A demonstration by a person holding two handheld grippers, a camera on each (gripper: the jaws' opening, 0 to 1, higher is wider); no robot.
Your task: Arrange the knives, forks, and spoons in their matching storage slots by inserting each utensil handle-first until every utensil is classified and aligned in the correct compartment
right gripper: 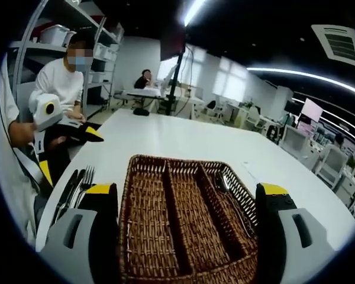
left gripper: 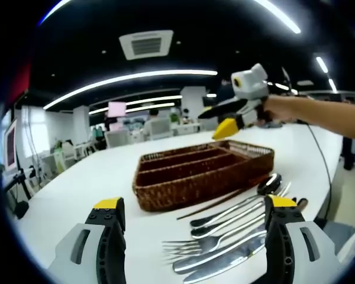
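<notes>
I see one utensil in the wicker tray; knives, forks, spoons beside it unsorted. Both grippers' jaws open, empty.

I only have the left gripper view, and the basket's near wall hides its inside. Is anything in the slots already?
Observer: Yes. In the right gripper view, one metal utensil, probably a spoon, lies in the slot of the basket on that view's right.
Operator: Is the right gripper holding anything?
Observer: No. The right gripper is open above the basket, with nothing between its jaws.
</notes>
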